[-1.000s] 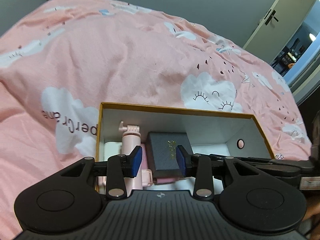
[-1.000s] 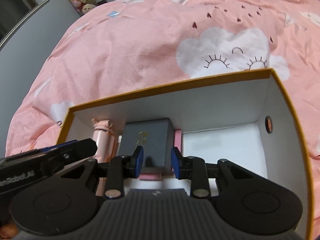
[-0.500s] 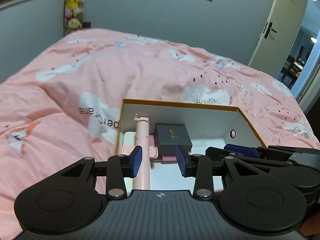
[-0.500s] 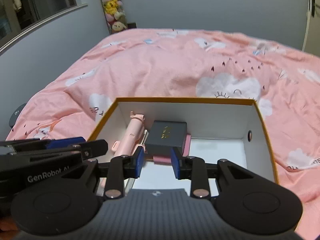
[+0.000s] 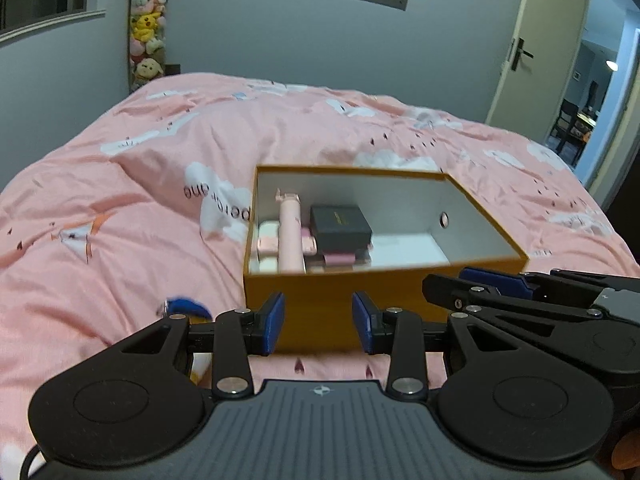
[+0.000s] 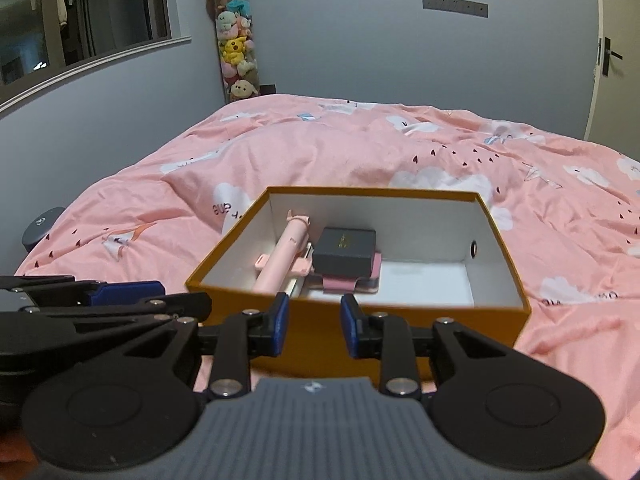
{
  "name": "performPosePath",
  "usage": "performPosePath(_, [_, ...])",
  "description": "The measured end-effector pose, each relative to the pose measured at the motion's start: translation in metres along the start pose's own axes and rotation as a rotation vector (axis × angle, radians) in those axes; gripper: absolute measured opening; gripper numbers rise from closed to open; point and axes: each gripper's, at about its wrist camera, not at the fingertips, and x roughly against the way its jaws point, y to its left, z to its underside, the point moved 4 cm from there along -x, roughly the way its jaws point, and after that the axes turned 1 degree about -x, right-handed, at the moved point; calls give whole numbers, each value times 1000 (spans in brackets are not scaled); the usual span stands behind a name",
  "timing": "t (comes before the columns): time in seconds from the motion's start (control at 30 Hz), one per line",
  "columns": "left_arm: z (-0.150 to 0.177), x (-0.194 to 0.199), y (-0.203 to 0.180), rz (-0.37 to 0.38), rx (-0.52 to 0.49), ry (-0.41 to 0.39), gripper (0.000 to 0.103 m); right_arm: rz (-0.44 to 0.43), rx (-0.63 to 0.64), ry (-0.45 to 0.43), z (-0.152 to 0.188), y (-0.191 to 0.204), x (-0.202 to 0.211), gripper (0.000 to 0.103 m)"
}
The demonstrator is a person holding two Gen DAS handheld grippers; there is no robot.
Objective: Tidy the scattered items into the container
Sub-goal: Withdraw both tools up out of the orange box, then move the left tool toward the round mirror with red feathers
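Two claws, both empty, have pulled back from the orange box (image 5: 384,308) on the pink bed cover (image 5: 120,208) — a second ago they hung over its open top, and now its near wall fills the space ahead of them. The left claw (image 5: 319,329) stands part-spread with nothing between its blue pads; the right claw (image 6: 313,325) is likewise apart and bare. Inside the box, at its left end, lie a pink selfie stick (image 6: 286,254), a dark case (image 6: 345,256) with small gold lettering too fine to read, and pink and white flat items beneath them. A small blue object (image 5: 185,306) lies on the cover just left of the box — likely one piece left to collect. The bedding carries printed words, upside down and only partly legible. The retreat suggests the last drop-off is finished.
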Motion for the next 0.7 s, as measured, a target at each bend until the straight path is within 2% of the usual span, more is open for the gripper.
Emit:
performPosePath(0.27, [30,16,6,66,7,34,46,-19,-13,9,41,9,23,32])
performPosePath(0.5, [50,30,34,48,84,53,46,11,-16,13,67,9,34,34])
performPosePath(0.6, [63,33,47,51,112,94,46,33,-19,22,76,5,38,39])
performPosePath(0.7, [75,33,55,67,140,121,48,52,-15,46,89,0,39,39])
